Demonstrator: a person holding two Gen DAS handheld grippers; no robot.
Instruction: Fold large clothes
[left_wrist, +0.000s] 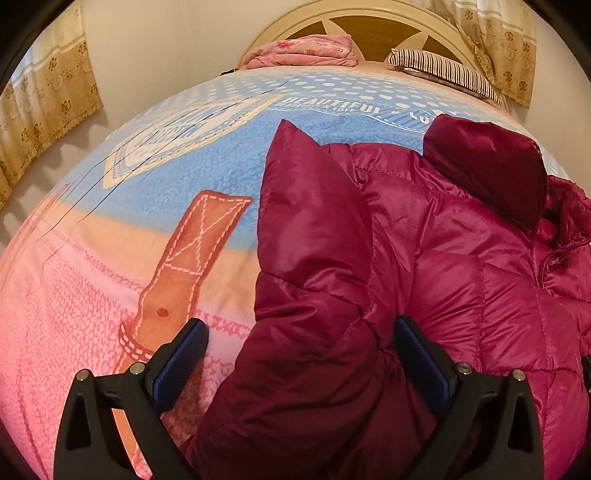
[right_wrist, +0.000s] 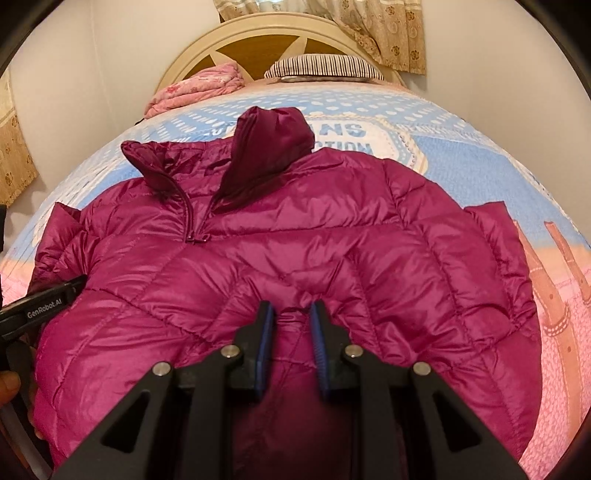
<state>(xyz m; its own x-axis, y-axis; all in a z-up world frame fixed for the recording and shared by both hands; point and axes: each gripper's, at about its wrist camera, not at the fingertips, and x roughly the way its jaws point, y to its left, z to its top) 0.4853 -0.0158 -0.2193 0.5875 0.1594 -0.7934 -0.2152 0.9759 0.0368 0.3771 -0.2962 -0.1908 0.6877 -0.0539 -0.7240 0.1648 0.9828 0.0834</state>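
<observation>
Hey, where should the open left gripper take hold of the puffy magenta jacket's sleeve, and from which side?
Grip the sleeve low down, where it already lies between the left gripper's open fingers, coming down from above. The sleeve lies flat on the blanket, a narrow puffy band alongside the jacket body, so the jaws can straddle it. Its cuff is out of view.

jacket (right_wrist: 295, 240): 1 | striped pillow (right_wrist: 325, 66): 1 | pink quilt (right_wrist: 199, 88): 1 | tools: 2
</observation>
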